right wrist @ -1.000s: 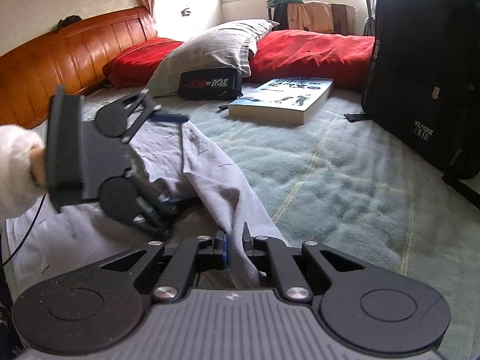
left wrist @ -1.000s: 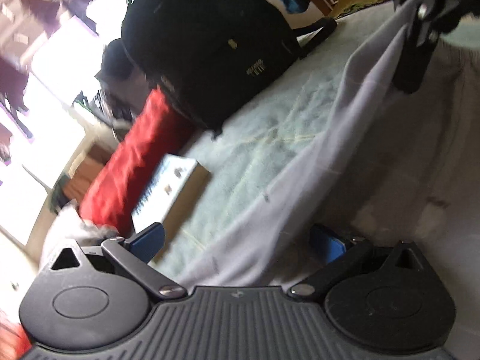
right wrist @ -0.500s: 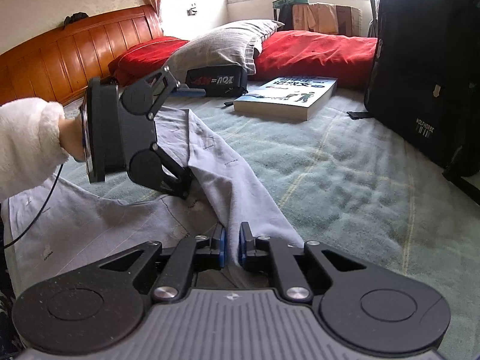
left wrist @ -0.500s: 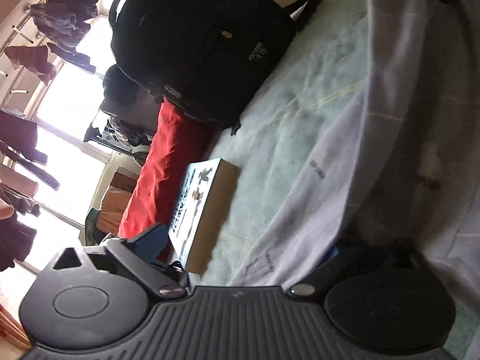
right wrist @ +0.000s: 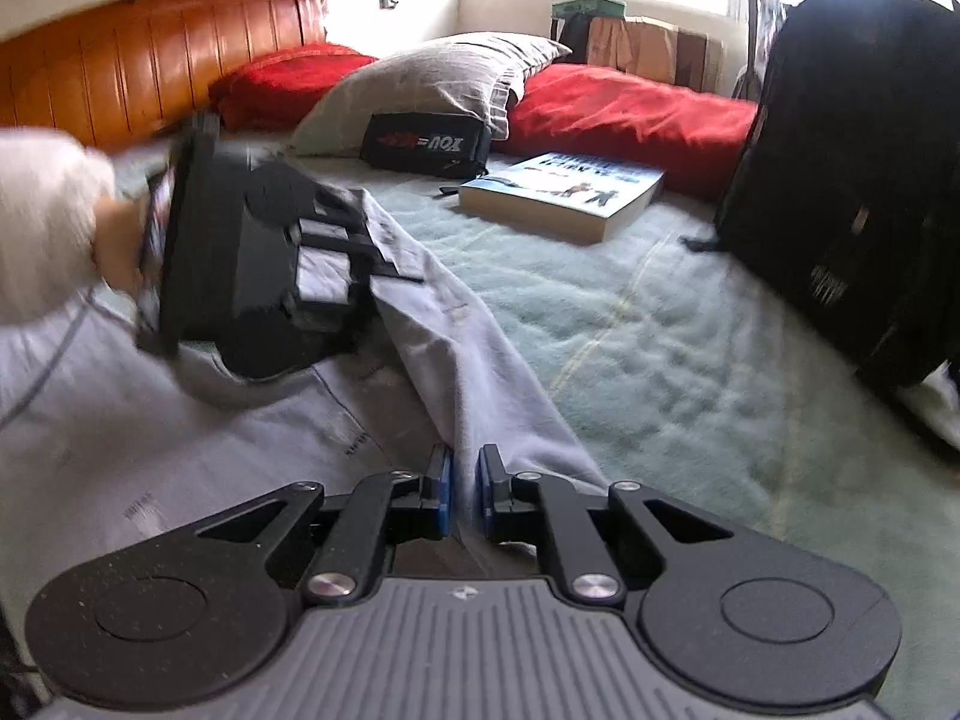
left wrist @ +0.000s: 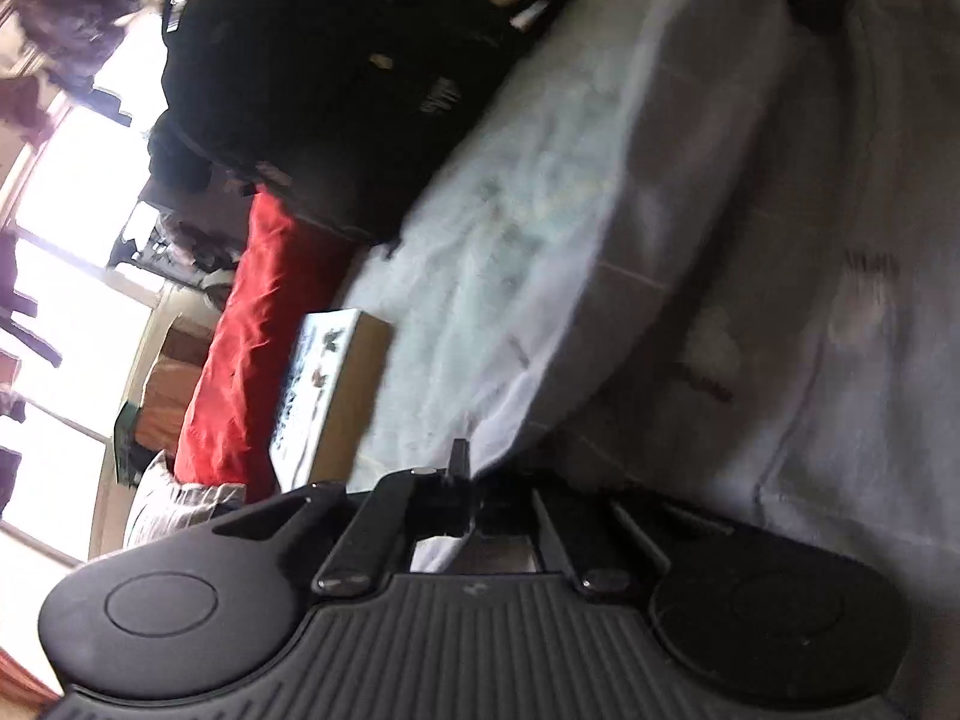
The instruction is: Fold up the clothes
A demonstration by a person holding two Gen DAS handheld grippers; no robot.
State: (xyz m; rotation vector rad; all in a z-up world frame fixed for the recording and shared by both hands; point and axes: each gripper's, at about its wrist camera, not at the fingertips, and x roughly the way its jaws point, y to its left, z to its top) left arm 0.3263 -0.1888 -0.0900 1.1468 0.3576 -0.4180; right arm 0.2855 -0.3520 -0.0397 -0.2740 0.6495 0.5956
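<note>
A pale lilac-grey garment lies spread on the pale green bedspread, its folded edge running from near me toward the pillows. My right gripper sits low over that fold near its near end, jaws a narrow gap apart with cloth below them. My left gripper is at the far end of the fold, shut on the garment's edge. In the left wrist view the garment fills the right side and the left gripper has its jaws closed on a bunch of cloth.
A black backpack stands at the right. A paperback book, a black pouch, a grey pillow and red cushions lie beyond the garment. A wooden headboard is at the far left.
The left gripper went from open to shut on the garment's edge and dropped lower. The right gripper's jaws parted slightly and let go of the fold it pinched.
</note>
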